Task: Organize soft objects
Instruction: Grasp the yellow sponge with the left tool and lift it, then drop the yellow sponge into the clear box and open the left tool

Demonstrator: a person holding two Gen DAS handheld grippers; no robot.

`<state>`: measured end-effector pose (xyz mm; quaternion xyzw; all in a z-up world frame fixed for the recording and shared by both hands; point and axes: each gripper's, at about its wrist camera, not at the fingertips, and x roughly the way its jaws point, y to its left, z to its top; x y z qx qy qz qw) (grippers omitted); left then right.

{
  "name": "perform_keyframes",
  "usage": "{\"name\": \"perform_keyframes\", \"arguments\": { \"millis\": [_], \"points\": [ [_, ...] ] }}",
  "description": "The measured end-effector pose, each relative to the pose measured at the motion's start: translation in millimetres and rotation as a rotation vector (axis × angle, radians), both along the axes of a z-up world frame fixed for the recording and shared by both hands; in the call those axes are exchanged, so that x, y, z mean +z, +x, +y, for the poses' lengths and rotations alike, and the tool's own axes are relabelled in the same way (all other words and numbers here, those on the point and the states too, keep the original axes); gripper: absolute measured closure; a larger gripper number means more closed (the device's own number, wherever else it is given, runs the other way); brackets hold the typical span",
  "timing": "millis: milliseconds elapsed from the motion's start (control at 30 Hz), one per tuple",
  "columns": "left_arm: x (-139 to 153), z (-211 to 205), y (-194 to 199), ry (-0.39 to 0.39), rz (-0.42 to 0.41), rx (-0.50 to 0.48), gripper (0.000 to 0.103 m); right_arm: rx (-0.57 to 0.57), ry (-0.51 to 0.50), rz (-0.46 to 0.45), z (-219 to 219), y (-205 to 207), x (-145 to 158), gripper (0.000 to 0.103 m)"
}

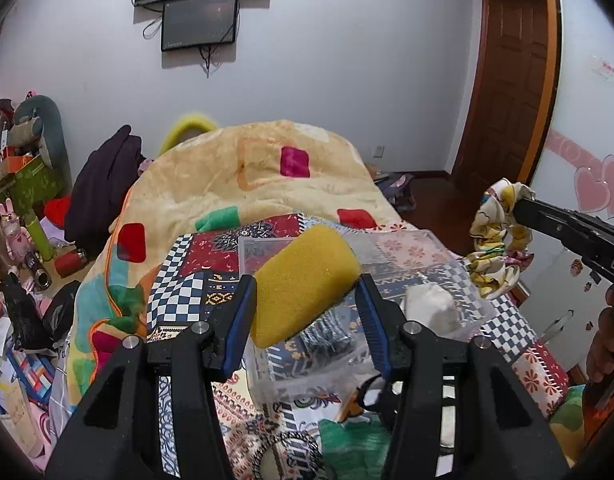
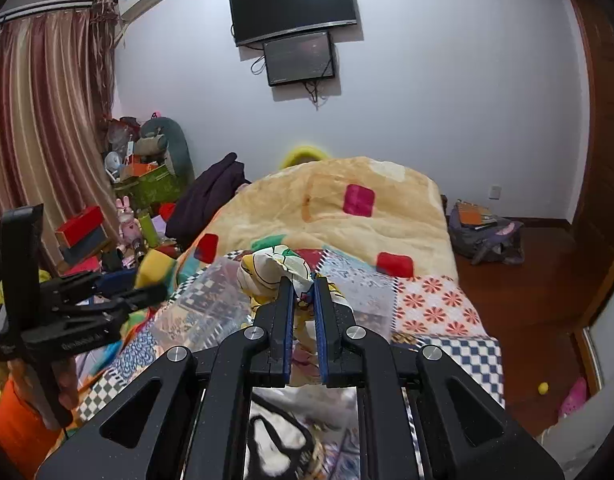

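Left wrist view: the left gripper clamps a yellow sponge between its blue pads, held above a clear plastic box on the patchwork bedspread; a white soft lump lies in the box, just right of the claw; far right, the right gripper carries a floral scrunchie.

Right wrist view: the right gripper pinches the floral scrunchie at its fingertips, over the clear plastic box; the left gripper sits well to the left, blurred.
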<state>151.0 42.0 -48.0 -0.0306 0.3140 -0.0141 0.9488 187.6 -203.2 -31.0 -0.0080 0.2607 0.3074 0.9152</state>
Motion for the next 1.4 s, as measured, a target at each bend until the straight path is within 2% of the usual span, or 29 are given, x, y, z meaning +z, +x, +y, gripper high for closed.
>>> {"name": "perform_keyframes", "arguments": {
  "millis": [167,367,567,700,767,833,867,900,1067,1133,1233,1400],
  "points": [
    [-14,-3,19,0.015,0.059,-0.015,0.053,0.025,-0.032,0.031,23,13,-13,0.094],
    [-37,-12,37,0.064,0.132,-0.032,0.053,0.063,-0.099,0.135,48,33,-49,0.094],
    [-48,-20,43,0.097,0.146,-0.043,0.052,0.073,-0.154,0.22,57,45,-75,0.094],
    [-51,-21,45,0.099,0.159,-0.046,0.049,0.082,-0.171,0.248,58,46,-79,0.094],
    [-52,-19,46,0.087,0.17,-0.042,0.047,0.092,-0.184,0.263,60,47,-80,0.089],
    [-51,-18,44,0.074,0.173,-0.042,0.044,0.096,-0.192,0.27,58,45,-79,0.067],
    [-49,-17,42,0.07,0.169,-0.041,0.04,0.096,-0.189,0.264,56,43,-77,0.061],
    [-47,-16,39,0.069,0.159,-0.038,0.037,0.092,-0.187,0.251,55,41,-75,0.052],
    [-29,-12,19,0.07,0.095,-0.023,0.019,0.066,-0.16,0.167,38,25,-52,0.031],
    [-22,-10,9,0.065,0.069,-0.015,0.014,0.054,-0.14,0.124,28,15,-41,0.018],
    [-13,-7,-8,0.056,0.034,-0.003,0.008,0.049,-0.125,0.076,15,-1,-30,0.014],
    [-10,-6,-29,0.048,0.021,-0.005,0.006,0.067,-0.112,0.084,-1,-20,-29,0.012]
  ]
}}
